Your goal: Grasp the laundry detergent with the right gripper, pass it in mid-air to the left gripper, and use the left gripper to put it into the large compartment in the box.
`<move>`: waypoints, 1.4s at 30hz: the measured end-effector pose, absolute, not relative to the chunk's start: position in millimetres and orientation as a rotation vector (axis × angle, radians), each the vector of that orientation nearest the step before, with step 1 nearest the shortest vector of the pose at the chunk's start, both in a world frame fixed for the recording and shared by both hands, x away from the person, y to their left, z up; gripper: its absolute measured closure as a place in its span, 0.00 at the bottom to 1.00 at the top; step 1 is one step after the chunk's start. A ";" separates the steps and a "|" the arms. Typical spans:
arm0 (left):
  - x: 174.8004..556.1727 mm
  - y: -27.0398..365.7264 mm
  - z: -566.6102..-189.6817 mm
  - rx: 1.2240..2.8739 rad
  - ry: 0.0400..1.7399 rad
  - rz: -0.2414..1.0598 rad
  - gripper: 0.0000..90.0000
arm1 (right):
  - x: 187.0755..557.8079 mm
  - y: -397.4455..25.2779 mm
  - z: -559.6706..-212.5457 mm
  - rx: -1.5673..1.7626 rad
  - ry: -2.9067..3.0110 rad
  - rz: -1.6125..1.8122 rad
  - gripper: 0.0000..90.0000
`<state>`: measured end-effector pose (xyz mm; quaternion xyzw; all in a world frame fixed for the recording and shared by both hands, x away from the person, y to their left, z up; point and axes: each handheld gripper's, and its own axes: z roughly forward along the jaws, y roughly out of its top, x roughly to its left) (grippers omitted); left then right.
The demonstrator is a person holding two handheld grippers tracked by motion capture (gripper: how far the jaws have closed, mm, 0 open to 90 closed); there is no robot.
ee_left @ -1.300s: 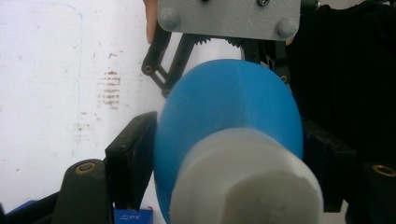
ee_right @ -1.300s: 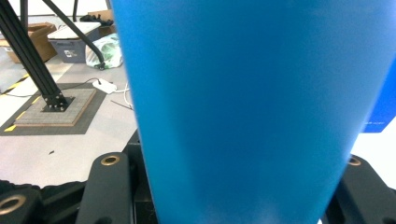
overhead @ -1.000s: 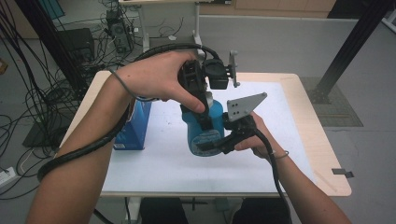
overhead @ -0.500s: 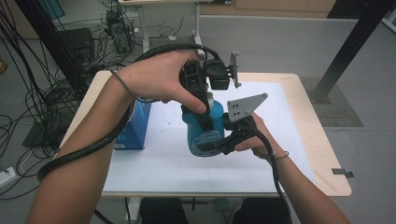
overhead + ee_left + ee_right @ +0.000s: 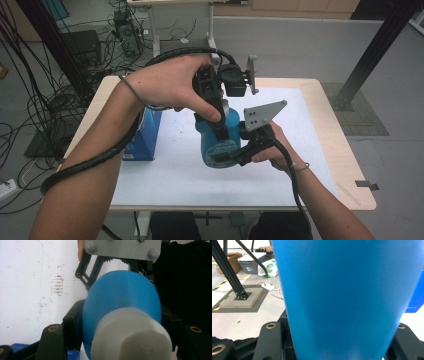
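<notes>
While the right gripper (image 5: 225, 156) clamps the blue bottle (image 5: 220, 142) upright as before, the left gripper (image 5: 218, 131) stays closed on its white cap (image 5: 131, 336); unscrewing seems barely begun.

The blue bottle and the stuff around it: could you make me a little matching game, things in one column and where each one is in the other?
Things:
1. left gripper
2. right gripper
3. blue box
4. white cap

Places:
A. stands on the table to the left of the bottle
B. clamps the lower body of the blue bottle from the side
C. sits on top of the bottle
D. comes down over the bottle from above, a jaw on each side of its cap and shoulder

Pairs: 1-D, 2-B, 3-A, 4-C
</notes>
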<state>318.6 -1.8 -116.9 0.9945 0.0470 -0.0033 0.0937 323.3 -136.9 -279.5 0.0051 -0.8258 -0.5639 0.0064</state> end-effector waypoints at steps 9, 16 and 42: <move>319.1 -0.4 -117.3 2.951 0.145 -0.014 0.41 | 323.4 -135.9 -279.9 0.016 -2.580 -1.763 0.48; 318.8 0.2 -117.8 2.957 0.150 -0.021 0.41 | 323.1 -134.0 -281.3 0.019 -2.568 -1.763 0.48; 320.2 0.4 -117.5 2.957 0.155 -0.016 0.41 | 324.8 -133.5 -281.2 0.017 -2.565 -1.762 0.48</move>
